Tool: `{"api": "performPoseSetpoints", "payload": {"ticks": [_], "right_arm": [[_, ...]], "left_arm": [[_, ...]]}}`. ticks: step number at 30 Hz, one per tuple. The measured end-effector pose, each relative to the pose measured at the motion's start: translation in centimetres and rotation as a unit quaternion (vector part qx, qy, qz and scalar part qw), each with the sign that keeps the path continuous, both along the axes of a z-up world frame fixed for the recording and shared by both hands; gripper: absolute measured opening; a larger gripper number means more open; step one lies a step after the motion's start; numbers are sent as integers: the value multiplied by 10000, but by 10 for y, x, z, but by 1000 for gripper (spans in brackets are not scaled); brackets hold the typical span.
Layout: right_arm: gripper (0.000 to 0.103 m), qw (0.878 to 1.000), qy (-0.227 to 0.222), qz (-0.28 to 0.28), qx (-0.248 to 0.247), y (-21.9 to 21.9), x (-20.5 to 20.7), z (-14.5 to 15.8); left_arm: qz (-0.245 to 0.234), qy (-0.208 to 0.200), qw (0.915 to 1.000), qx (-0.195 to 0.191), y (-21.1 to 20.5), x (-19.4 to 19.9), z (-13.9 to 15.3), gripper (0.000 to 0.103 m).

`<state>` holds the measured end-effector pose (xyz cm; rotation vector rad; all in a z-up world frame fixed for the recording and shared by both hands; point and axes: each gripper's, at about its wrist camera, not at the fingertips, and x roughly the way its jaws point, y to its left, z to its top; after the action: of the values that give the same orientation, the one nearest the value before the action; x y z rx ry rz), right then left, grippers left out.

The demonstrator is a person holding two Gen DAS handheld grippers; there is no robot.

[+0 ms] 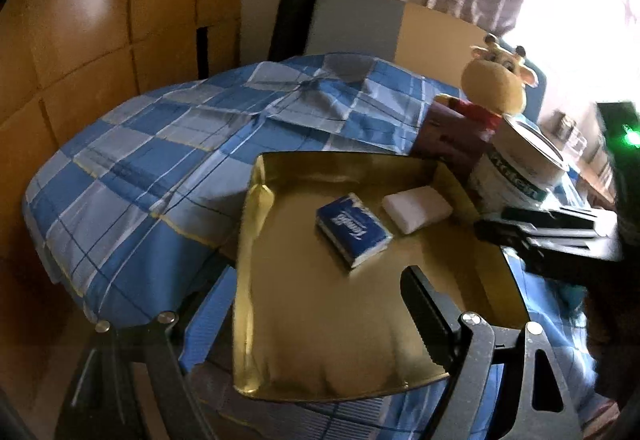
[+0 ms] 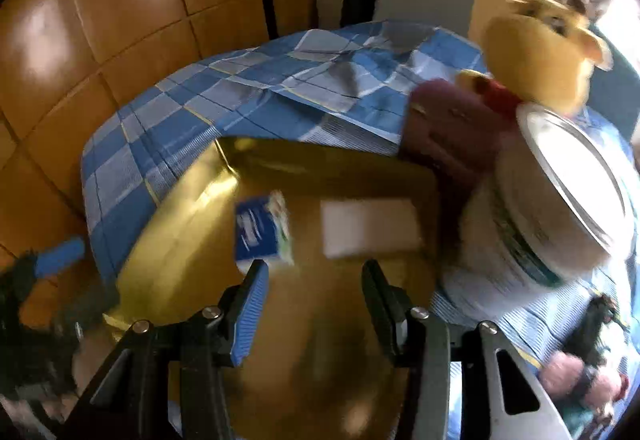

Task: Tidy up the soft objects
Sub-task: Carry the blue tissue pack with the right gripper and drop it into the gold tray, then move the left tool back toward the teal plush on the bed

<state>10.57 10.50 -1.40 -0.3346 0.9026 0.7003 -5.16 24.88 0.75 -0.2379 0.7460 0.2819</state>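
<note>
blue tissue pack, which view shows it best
The left wrist view: the blue tissue pack lies sharp and whole in the gold tray. The right wrist view shows it motion-blurred, its lower edge behind a fingertip.

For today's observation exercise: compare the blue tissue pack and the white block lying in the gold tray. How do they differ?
The blue tissue pack is dark blue with white lettering; the white block is plain white, with no print. The tissue pack lies nearer the middle of the gold tray; the white block lies closer to the tray's far right corner, beside the tin. The pack has crisp edges; the block's corners look rounded. Both lie flat in the tray, apart, untouched by any fingers.
</note>
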Motion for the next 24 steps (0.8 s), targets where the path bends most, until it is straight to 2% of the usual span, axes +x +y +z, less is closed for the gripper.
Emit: {"api": "performPoseSetpoints", "payload": {"ticks": [7, 16, 21, 24], "right_arm": [[49, 9978, -98, -648, 86, -74, -9, 1], [49, 9852, -361, -1651, 270, -160, -3, 13], [49, 9702, -523, -2335, 387, -212, 6, 18], [49, 9525, -666, -2936, 460, -251, 15, 19]], "left_arm": [[-504, 28, 9986, 156, -38, 8, 4, 85], [-972, 57, 9949, 267, -81, 18, 6, 85], [-1281, 78, 9911, 345, -102, 25, 7, 85], [-1518, 95, 9877, 361, -118, 31, 8, 85]]}}
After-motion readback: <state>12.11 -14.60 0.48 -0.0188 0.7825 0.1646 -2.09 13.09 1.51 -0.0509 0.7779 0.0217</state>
